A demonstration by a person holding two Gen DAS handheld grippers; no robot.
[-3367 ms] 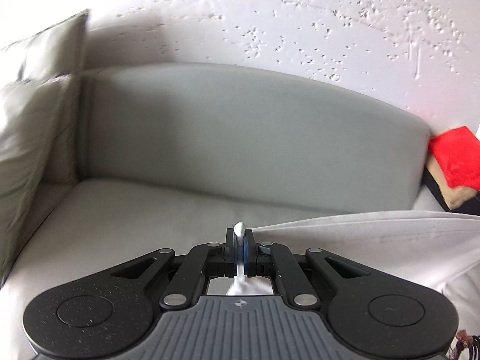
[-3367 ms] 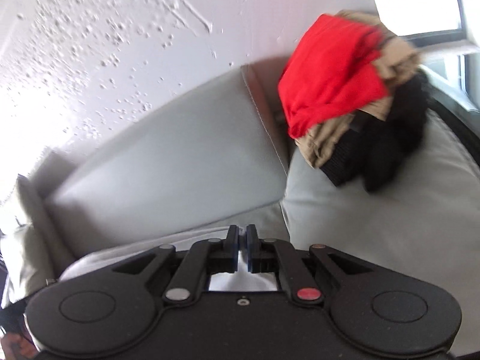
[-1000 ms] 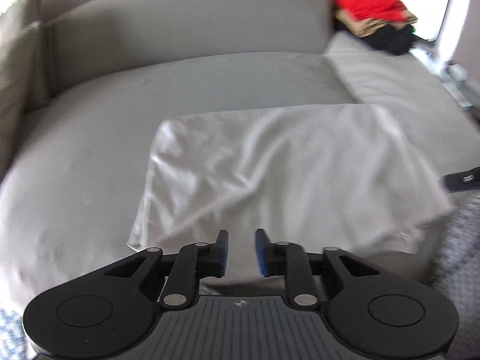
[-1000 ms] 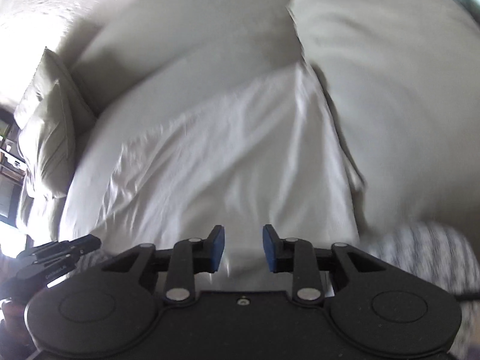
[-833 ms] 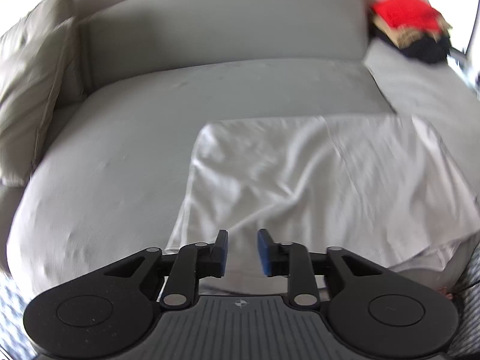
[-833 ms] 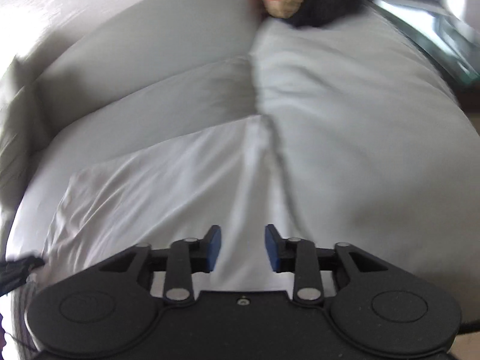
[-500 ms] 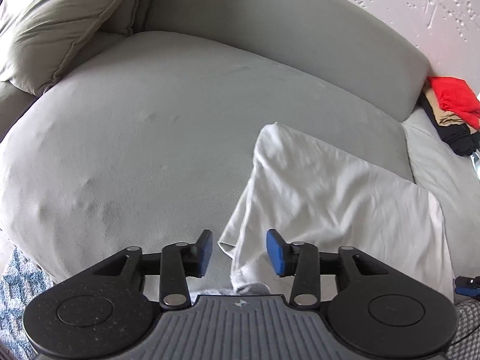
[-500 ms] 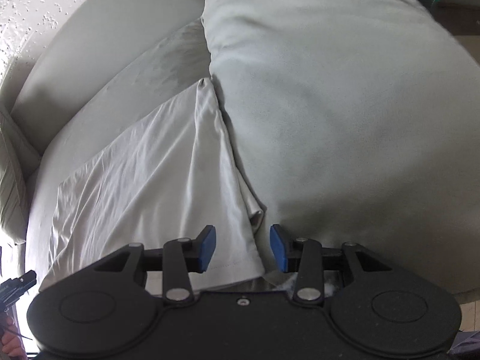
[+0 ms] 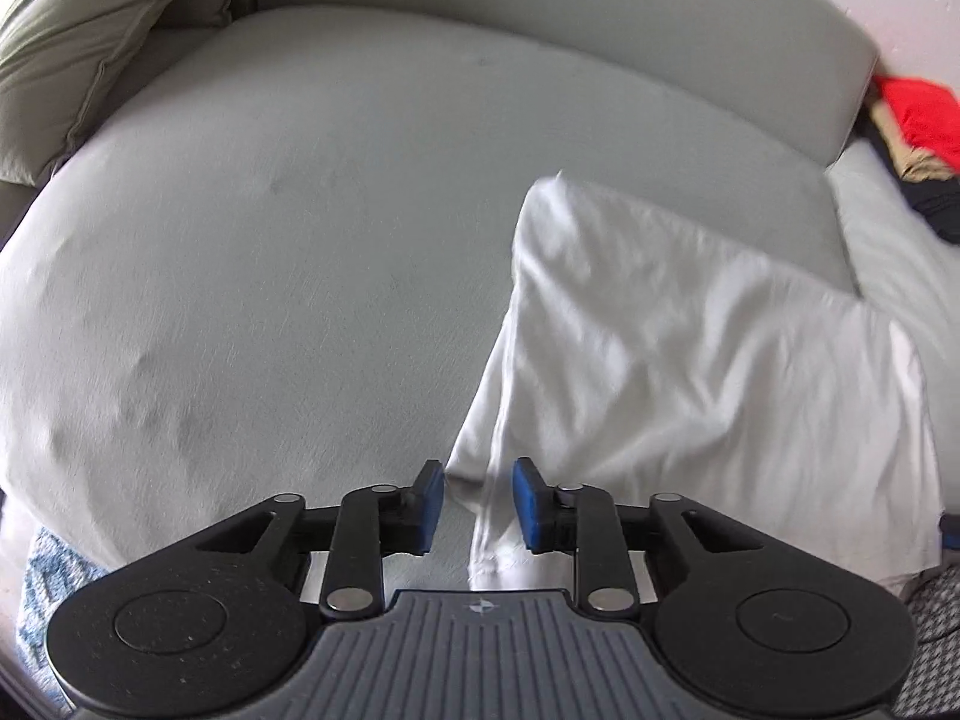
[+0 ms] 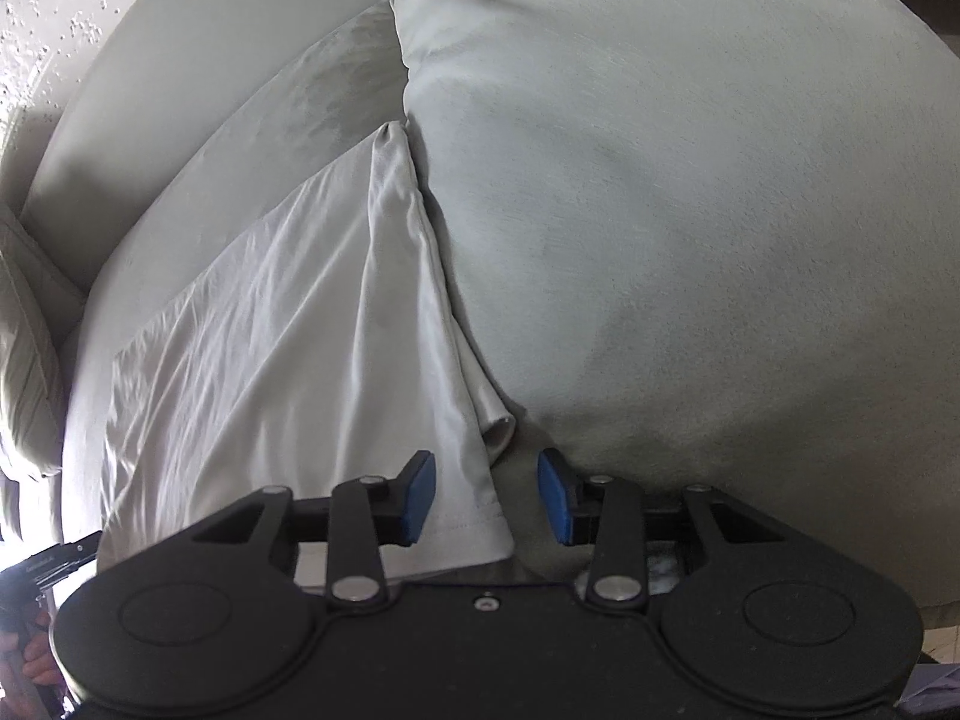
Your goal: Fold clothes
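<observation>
Both claws pointed steeply down at the front edge of the grey sofa (image 9: 270, 276), one at each near corner of the white garment (image 9: 690, 360) spread on the seat.

Left gripper (image 9: 478, 501) had its blue pads apart and closing; the garment's near left corner, a hemmed fold hanging over the seat's front edge, lay between them, but the pads (image 9: 429, 495) did not press on it. From this view the cloth ran away toward the far right, wrinkled, its far left corner standing slightly raised off the seat cushion.

Right gripper (image 10: 486, 495) also stood with pads apart, closing as well. The garment's (image 10: 288, 348) near right corner, with a stitched hem, lay between them close to the left pad; the right pad (image 10: 555, 495) sat over bare cushion. A rolled fold of cloth ran along the garment's right edge, beside the seam where the two seat cushions met.

At the far left end of the sofa leaned an olive pillow (image 9: 78, 42). At the far right end, against the backrest, sat a pile of clothes (image 9: 912, 144), red on top, tan and black under it. A patterned rug (image 9: 51, 570) showed below the sofa's front edge.
</observation>
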